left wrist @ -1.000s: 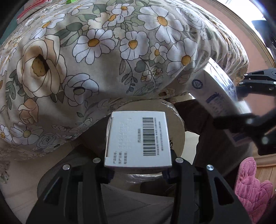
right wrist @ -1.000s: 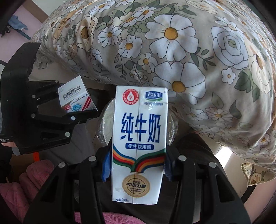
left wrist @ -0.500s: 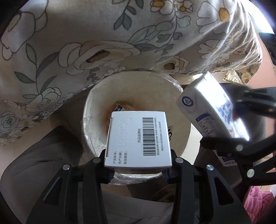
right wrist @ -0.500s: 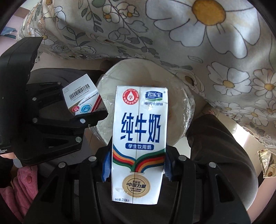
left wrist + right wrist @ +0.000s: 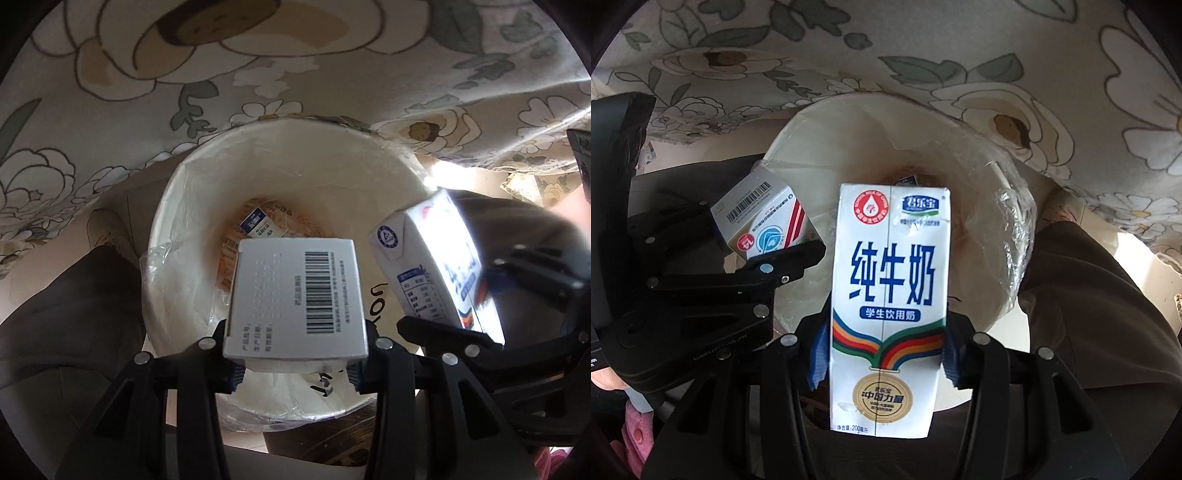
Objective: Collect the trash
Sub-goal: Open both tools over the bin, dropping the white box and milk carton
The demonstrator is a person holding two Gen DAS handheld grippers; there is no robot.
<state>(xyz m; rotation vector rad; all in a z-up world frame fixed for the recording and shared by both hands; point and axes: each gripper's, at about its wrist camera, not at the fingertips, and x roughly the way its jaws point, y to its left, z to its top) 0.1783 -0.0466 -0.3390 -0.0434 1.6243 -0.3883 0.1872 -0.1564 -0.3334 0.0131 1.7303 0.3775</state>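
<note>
Two grippers, two pieces of trash: the left gripper (image 5: 295, 363) clamps one small white barcoded box (image 5: 295, 299), the right gripper (image 5: 882, 354) grips one blue-lettered milk carton (image 5: 888, 306). Both are held over the mouth of a single white, plastic-lined bin (image 5: 177, 229), where printed packaging (image 5: 258, 229) lies at the bottom. Beyond it hangs a floral cloth (image 5: 258, 74).

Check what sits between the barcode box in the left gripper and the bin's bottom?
Only open air, in the left wrist view. The barcode box hangs over the lined bin, with earlier wrappers on its floor.
</note>
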